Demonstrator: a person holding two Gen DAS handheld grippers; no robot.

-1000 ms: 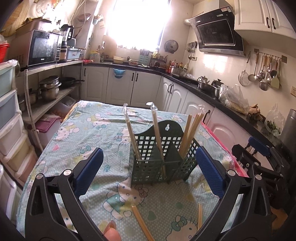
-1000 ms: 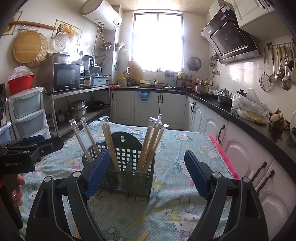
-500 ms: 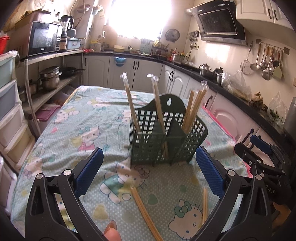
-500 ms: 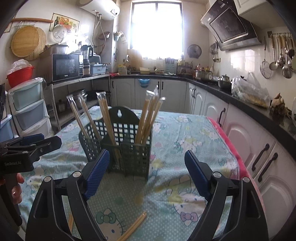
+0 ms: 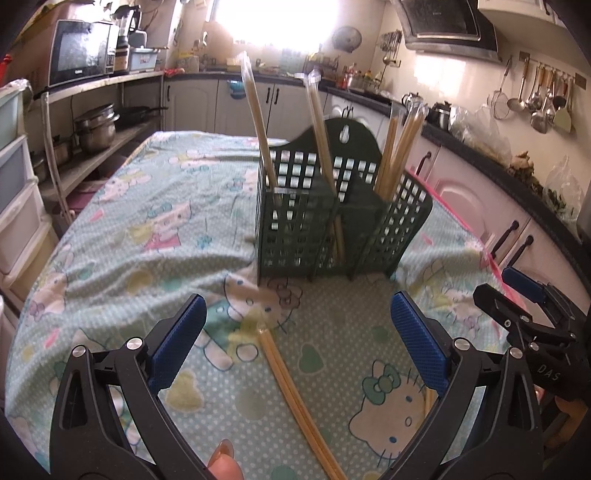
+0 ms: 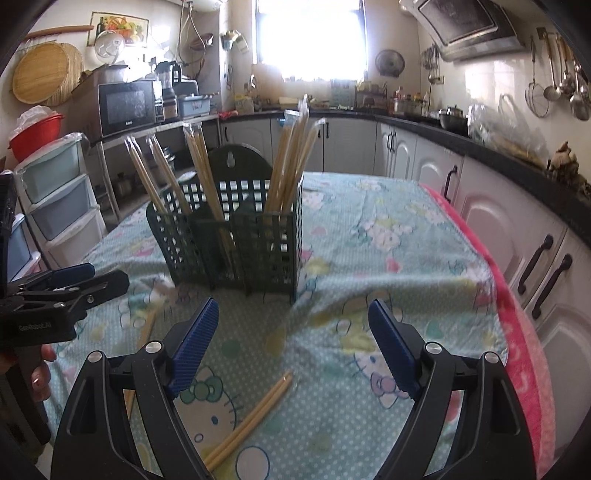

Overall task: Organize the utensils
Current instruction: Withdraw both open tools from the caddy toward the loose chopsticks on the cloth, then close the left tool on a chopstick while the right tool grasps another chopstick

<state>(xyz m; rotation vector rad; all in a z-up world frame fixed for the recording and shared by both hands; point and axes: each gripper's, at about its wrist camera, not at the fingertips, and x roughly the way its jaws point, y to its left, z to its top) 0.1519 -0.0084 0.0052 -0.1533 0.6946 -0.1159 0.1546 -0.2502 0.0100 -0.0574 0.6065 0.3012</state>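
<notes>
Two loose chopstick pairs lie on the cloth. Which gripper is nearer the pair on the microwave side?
Left. That pair lies between the left gripper's open fingers. The right gripper is off to the side, over the other pair.

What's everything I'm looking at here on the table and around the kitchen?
Utensil basket: one, dark green, mid-table, three compartments.
Wrapped chopsticks: several pairs, pale wood, standing in the basket.
Loose chopsticks: at least two pairs, pale wood, lying flat on the cloth in front of the basket.
Tablecloth: one, light green cartoon print, covering the table.
Microwave: one, dark, on the left shelf.
Red bowl: one, atop the plastic drawers.
Ladles: several, metal, hanging on the right wall.
Range hood: one, dark, upper right.
Left gripper: black, blue pads, open, empty.
Right gripper: same, open, empty.
</notes>
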